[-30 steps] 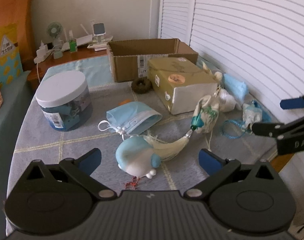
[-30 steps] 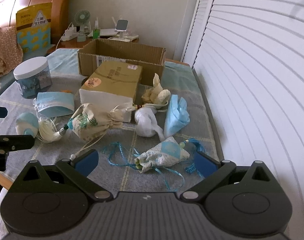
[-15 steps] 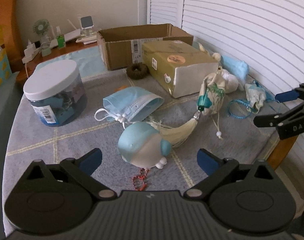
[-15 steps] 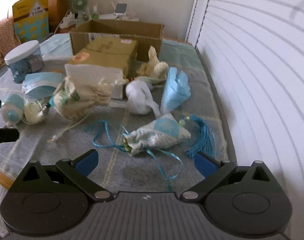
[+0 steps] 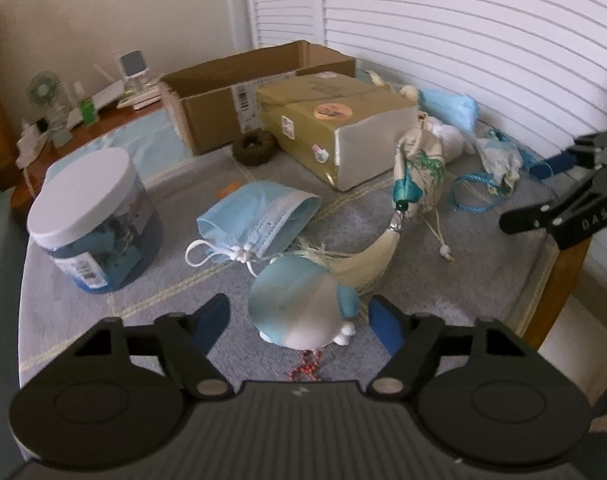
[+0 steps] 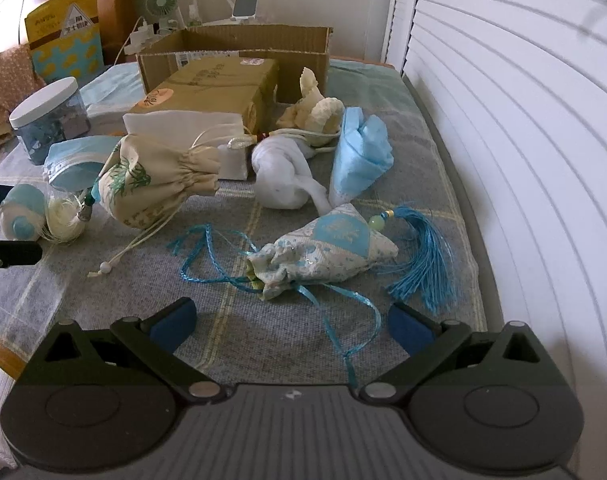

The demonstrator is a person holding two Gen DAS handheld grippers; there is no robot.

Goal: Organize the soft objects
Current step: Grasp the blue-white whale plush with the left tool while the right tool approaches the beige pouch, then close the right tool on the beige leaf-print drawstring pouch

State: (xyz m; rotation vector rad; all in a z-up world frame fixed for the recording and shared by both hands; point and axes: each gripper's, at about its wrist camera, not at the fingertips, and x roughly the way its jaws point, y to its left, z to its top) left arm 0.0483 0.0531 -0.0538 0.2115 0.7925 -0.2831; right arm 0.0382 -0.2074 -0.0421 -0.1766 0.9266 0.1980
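Observation:
My left gripper (image 5: 299, 322) is open, its blue pads either side of a round blue-and-white plush (image 5: 299, 312) with a cream tassel (image 5: 375, 252). My right gripper (image 6: 291, 322) is open, just short of a pale blue sachet (image 6: 323, 252) with blue cord and tassel (image 6: 423, 256). Other soft things lie on the grey cloth: a cream drawstring pouch (image 6: 155, 176), a blue face mask (image 5: 259, 216), a white knotted cloth (image 6: 283, 172), a blue folded mask (image 6: 359, 156), a cream plush (image 6: 315, 112). An open cardboard box (image 6: 231, 56) stands behind.
A tan closed box (image 5: 335, 120) lies in front of the cardboard box. A lidded jar (image 5: 91, 216) stands at the left. A dark ring (image 5: 253, 146) lies by the box. White louvred doors (image 6: 503, 120) run along the right. The table edge (image 5: 559, 264) is near the right gripper.
My left gripper has moved forward and down, so the round plush now sits between its pads. My right gripper has moved closer to the blue sachet.

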